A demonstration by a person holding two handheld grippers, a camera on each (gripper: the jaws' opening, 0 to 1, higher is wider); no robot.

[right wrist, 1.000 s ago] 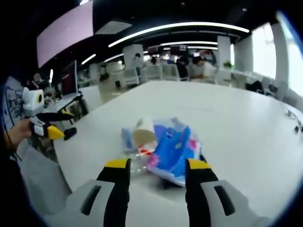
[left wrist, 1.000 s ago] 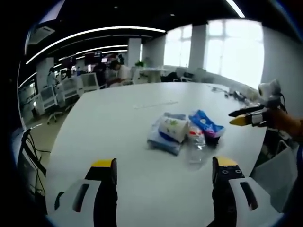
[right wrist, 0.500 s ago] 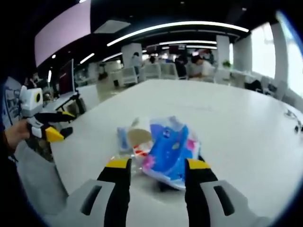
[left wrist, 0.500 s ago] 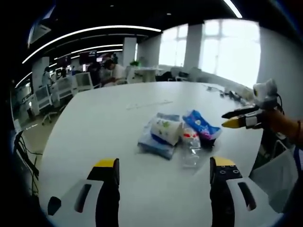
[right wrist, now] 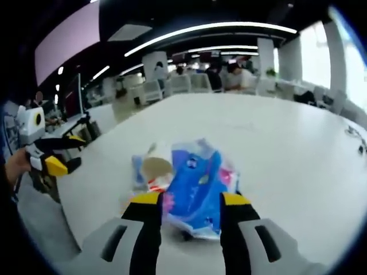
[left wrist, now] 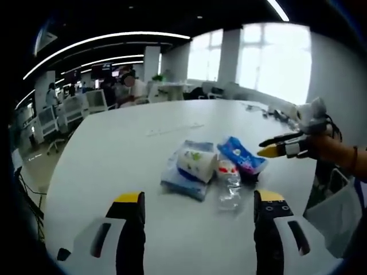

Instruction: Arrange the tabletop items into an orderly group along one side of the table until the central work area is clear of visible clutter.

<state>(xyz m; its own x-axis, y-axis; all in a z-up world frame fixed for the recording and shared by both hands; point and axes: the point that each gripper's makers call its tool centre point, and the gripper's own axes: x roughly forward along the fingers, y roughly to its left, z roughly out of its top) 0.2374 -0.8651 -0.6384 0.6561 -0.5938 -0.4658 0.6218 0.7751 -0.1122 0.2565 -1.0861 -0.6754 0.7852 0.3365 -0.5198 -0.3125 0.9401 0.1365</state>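
A small heap lies on the white table (left wrist: 114, 143): a pale blue tissue pack (left wrist: 179, 179), a white paper roll (left wrist: 196, 160) on top of it, a clear plastic bottle (left wrist: 229, 186) and a blue packet (left wrist: 241, 154). My left gripper (left wrist: 198, 200) is open, short of the heap, with nothing between its jaws. My right gripper (left wrist: 266, 149) comes in from the right, its tips at the blue packet's end. In the right gripper view, the right gripper (right wrist: 190, 200) is open, and the blue packet (right wrist: 192, 186) reaches between its jaws. The left gripper (right wrist: 54, 160) shows at the left.
The table's far part (right wrist: 275, 132) is bare, apart from a thin strip (left wrist: 166, 130) lying farther back. Cables (left wrist: 275, 112) lie near the far right edge. Office chairs and desks (left wrist: 69, 109) with people stand beyond the table. A grey bag (left wrist: 335, 217) hangs at the right edge.
My right gripper has moved forward, so the blue packet now lies between its jaws. The left gripper view has shifted slightly; the heap itself has not moved.
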